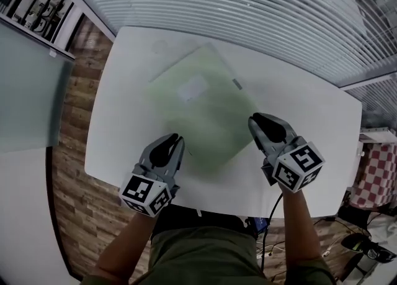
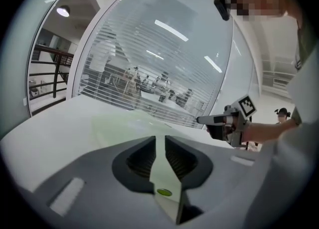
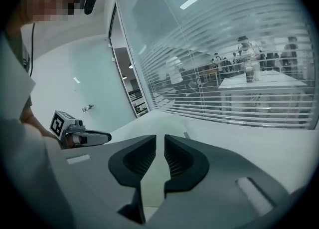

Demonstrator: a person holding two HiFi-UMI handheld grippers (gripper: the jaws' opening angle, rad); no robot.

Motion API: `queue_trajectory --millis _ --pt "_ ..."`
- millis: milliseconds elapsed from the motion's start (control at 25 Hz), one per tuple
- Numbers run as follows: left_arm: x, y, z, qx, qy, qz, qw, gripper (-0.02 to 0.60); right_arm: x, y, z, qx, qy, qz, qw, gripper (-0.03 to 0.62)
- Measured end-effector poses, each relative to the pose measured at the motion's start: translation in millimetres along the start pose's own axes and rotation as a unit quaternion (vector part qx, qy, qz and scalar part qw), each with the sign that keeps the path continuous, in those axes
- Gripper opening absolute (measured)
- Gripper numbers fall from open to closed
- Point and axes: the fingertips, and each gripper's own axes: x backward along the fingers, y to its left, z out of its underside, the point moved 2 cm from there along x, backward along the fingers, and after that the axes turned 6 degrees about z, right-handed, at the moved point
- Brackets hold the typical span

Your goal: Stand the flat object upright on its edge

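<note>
A pale green flat sheet (image 1: 201, 113) with a small white label lies flat on the white table (image 1: 304, 116), turned at an angle. My left gripper (image 1: 177, 140) hovers at the sheet's near left corner and my right gripper (image 1: 255, 122) at its near right edge. Whether either touches the sheet I cannot tell. In the left gripper view the jaws of the left gripper (image 2: 160, 138) stand a narrow slit apart with nothing between them, the sheet (image 2: 124, 124) lying ahead. The right gripper (image 3: 160, 137) shows the same narrow slit, also empty, over the sheet (image 3: 162, 119).
A glass wall with white blinds (image 1: 248, 4) runs along the table's far side. Wooden floor (image 1: 71, 172) shows at the left, a red-checked cloth (image 1: 375, 175) and cables on the floor at the right. The table's near edge is at my body.
</note>
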Motion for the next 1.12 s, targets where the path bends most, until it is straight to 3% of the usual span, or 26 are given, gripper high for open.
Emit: queue_trajectory --millis 560,1120 --pt "-7.1 40.7 31.7 0.112 0.019 -0.033 0.9930 0.142 -53.2 -20.7 0.0 0.022 0.062 -0.020 0.998 0.161" --pt "-13.5 56.8 38.3 0.181 0.026 -0.049 0.9819 0.267 -98.2 -40.3 2.3 0.038 0.130 -0.068 0.988 0.300"
